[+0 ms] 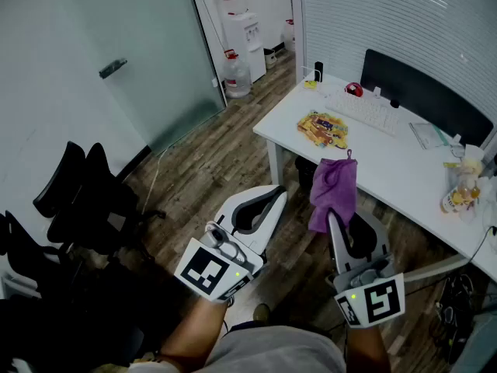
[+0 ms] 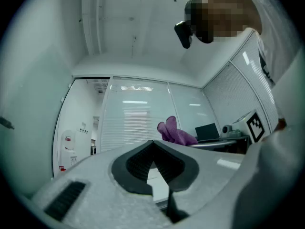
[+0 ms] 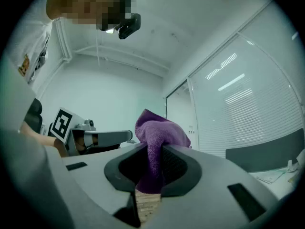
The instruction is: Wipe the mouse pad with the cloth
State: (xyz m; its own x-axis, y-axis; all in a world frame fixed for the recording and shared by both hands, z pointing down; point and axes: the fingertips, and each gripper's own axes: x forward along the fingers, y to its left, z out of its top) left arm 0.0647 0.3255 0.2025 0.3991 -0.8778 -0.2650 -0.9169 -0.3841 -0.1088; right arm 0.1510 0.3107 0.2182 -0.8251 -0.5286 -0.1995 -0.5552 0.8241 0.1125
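My right claw (image 1: 331, 216) is pinching the cloth (image 1: 334, 189). In the right gripper view the purple fold (image 3: 159, 130) rises out from between the pressed pads and flops over their tips. My left claw (image 1: 273, 198) is pressed together on nothing, and its own view shows the tips meeting with only the room beyond them (image 2: 153, 143).

The pad (image 1: 322, 128), a flat printed sheet that I take for the mouse pad, lies on the near left part of the desk (image 1: 384, 165). It sits above the cloth in the frame and a little to its left. Its long axis runs from upper left to lower right, roughly along the desk's front edge. The cloth is well apart from it and hangs in the air in front of the desk. The right claw is the nearer one and already carries the cloth, so I judge the coming move to be a reach forward and up the frame with that claw. Then the cloth goes down flat and is drawn along the pad's long axis.

The keyboard (image 1: 365, 109) lies just beyond the pad, with a red mouse (image 1: 353, 89) at its far end. I would keep the strokes short of both. Bottles (image 1: 458, 185) stand at the right edge of the frame, well clear. Black chairs (image 1: 78, 200) fill the lower left, away from the path. Nothing that I can see rests on the pad.
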